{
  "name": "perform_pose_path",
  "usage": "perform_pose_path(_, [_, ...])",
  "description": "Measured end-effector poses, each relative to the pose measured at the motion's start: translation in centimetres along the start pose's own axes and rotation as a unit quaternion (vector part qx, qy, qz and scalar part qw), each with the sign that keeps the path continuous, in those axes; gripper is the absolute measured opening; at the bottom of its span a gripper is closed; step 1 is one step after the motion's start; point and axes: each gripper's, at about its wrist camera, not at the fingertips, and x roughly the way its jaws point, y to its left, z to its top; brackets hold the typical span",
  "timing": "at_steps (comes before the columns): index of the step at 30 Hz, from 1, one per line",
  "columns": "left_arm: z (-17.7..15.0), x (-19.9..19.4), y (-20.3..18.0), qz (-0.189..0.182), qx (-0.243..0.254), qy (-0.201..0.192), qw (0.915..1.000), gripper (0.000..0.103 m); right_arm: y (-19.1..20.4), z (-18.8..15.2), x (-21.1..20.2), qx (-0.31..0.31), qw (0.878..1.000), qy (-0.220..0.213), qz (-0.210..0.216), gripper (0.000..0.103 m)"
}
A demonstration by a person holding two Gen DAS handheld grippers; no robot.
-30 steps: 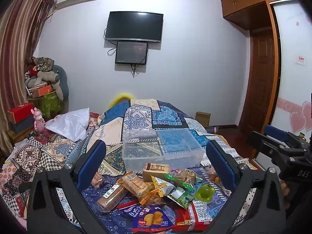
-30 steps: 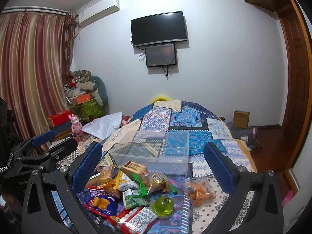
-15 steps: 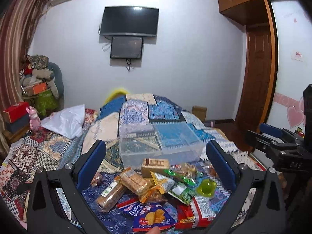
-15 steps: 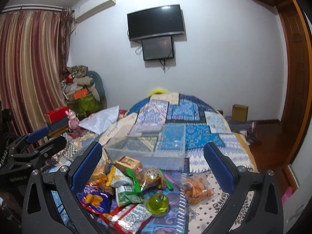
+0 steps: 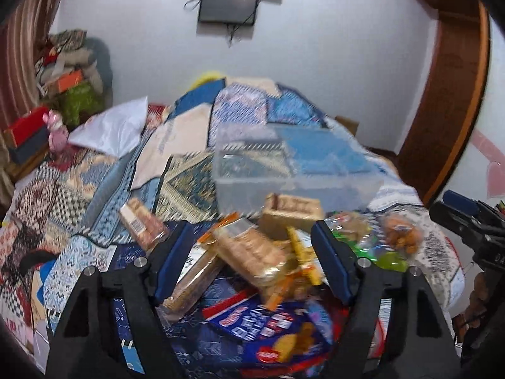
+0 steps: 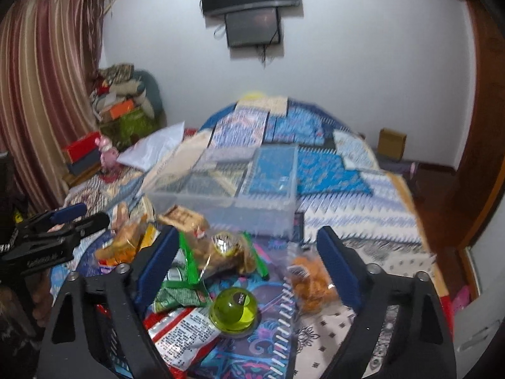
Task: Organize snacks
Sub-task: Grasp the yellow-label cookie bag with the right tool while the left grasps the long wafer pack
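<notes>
Snacks heaped before clear bin

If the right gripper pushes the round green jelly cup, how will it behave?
The green jelly cup looks domed and glossy, so it probably slips between flat fingers. It sits partly on a crinkly red-and-white packet, so a push may tip or roll it.
</notes>
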Motion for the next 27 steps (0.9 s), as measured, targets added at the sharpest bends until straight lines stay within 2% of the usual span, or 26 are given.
perform_pose_path(6, [0.0,3.2,1.0,0.013,-0.008,0.037,0.9992,0.077,0.5,-0.5,3.5,-0.005,0.999,0.047,0.020,0.084])
perform_pose_path(10, [-0.3,5.3,1.5,-0.004,-0.025,0.071,0.9972,0.077,0.8,-0.7,5.8,-0.005,0.996,0.079,0.042,0.078])
perform_pose_path(19, [-0.5,7.0,2.3,-0.050,-0.063,0.099,0.9919,0.077,1.4,-1.8,9.6,-0.016,0.988,0.142,0.058,0.078])
perform_pose_path(26, [-0.2,8.0,1.9,-0.049,-0.063,0.104,0.9913,0.077,1.1,-1.8,10.4,-0.013,0.985,0.157,0.068,0.080])
perform_pose_path(27, [-0.2,8.1,1.7,-0.047,-0.061,0.103,0.9916,0.074,1.1,-1.7,10.6,-0.013,0.985,0.160,0.069,0.080])
